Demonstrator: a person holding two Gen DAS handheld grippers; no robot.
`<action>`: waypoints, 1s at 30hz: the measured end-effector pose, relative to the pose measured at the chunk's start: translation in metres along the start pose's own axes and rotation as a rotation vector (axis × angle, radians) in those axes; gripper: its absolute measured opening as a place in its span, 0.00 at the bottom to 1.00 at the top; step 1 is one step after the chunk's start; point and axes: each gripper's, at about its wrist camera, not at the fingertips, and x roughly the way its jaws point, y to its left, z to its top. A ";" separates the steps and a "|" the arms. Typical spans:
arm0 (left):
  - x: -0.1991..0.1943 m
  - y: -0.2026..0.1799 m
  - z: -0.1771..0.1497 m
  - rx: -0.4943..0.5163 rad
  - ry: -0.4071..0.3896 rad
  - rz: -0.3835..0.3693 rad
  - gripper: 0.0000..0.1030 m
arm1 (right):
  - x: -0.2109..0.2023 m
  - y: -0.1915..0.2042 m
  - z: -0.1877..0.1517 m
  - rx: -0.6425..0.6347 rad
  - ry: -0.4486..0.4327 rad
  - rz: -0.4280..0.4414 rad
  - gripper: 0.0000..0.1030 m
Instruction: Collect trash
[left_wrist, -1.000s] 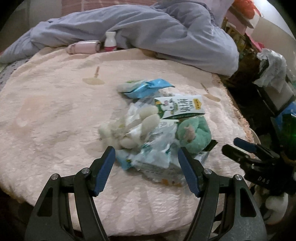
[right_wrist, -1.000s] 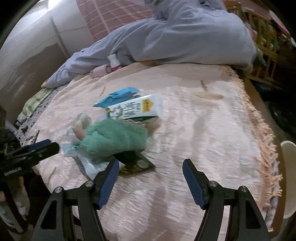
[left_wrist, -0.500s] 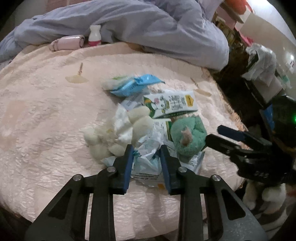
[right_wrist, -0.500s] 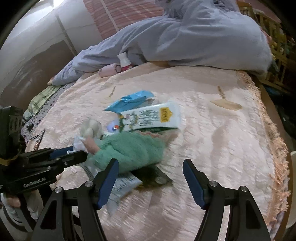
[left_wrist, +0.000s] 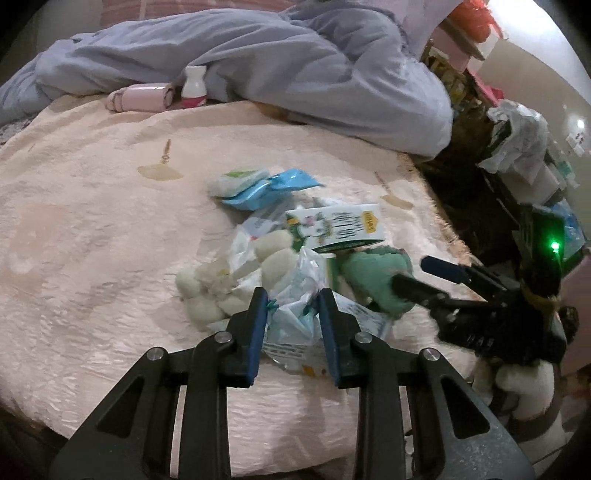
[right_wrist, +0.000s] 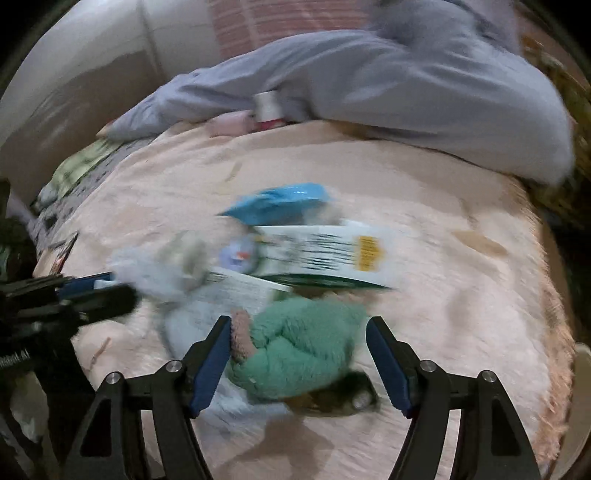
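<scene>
A heap of trash lies on the pink bedspread (left_wrist: 92, 240): a crumpled clear plastic wrapper (left_wrist: 295, 295), white cotton balls (left_wrist: 207, 295), a white-green milk carton (left_wrist: 336, 227), a blue packet (left_wrist: 269, 188) and a green fuzzy sock (left_wrist: 376, 280). My left gripper (left_wrist: 291, 306) is shut on the plastic wrapper at the heap's near edge. My right gripper (right_wrist: 299, 350) is open, its fingers on either side of the green sock (right_wrist: 295, 347); the view is blurred. The carton (right_wrist: 325, 254) and blue packet (right_wrist: 280, 201) lie beyond the sock.
A grey-blue duvet (left_wrist: 277, 70) is bunched along the far side, with a small white bottle (left_wrist: 194, 86) and a pink roll (left_wrist: 140, 98) beside it. The fringed bed edge (left_wrist: 439, 218) drops off at right, with cluttered furniture (left_wrist: 517, 147) beyond.
My left gripper closed from wide open onto the plastic wrapper. My right gripper moved forward and left until the green sock came between its open fingers.
</scene>
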 end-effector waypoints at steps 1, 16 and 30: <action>-0.003 -0.005 0.002 0.009 -0.008 -0.012 0.25 | -0.007 -0.015 -0.004 0.036 -0.001 0.004 0.68; -0.011 -0.046 0.011 0.066 -0.032 -0.039 0.25 | -0.052 -0.094 -0.026 0.169 -0.058 -0.059 0.68; -0.003 -0.031 0.006 0.018 -0.006 -0.022 0.25 | 0.007 -0.022 -0.020 -0.102 -0.006 0.010 0.39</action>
